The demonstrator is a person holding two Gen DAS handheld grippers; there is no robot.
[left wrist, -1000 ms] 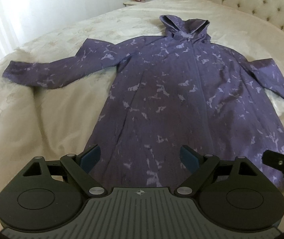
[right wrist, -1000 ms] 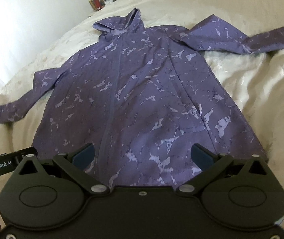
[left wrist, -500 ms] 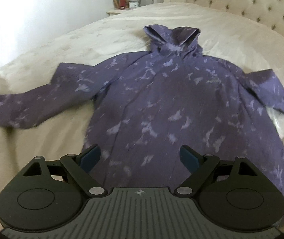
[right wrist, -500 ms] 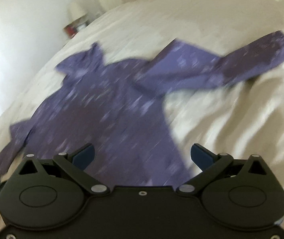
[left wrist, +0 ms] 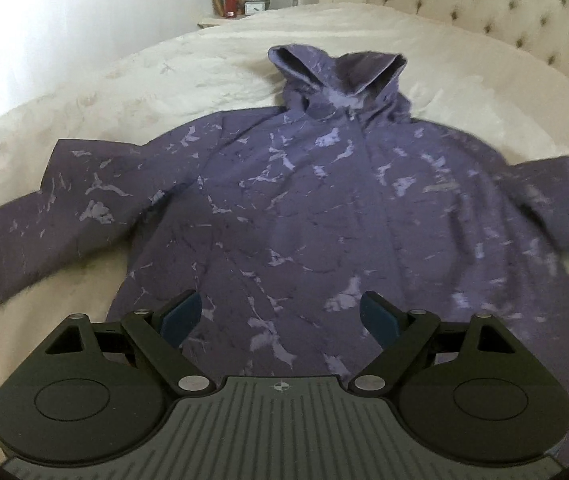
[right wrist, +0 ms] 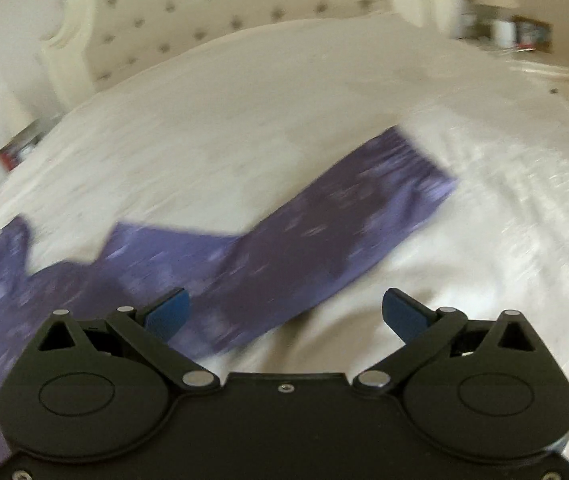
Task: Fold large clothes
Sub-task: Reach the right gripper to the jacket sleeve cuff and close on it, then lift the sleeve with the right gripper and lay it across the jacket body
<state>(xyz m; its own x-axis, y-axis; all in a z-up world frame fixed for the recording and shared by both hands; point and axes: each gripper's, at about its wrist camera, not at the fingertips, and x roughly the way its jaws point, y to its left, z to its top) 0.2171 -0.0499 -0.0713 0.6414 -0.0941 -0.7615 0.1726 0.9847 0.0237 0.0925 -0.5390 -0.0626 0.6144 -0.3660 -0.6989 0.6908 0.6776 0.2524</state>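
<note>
- Left wrist view is showing the purple hooded coat [left wrist: 304, 216] lying flat and face up on the cream bed [left wrist: 132, 80], hood toward the tufted headboard [left wrist: 504, 12], both sleeves spread out to the sides.
- The left gripper [left wrist: 280, 314] is hovering over the coat's lower body, its claw spread wide and pinching nothing.
- The right gripper [right wrist: 284, 314] is hanging just beside the coat's right sleeve [right wrist: 316, 236], its claw also spread and empty; this view is blurred.
- Folding is not looking started to me: no sleeve is lying across the body and no crease is showing.
- Everything is remaining, I judge: both sleeves in, then the body doubled over.
</note>
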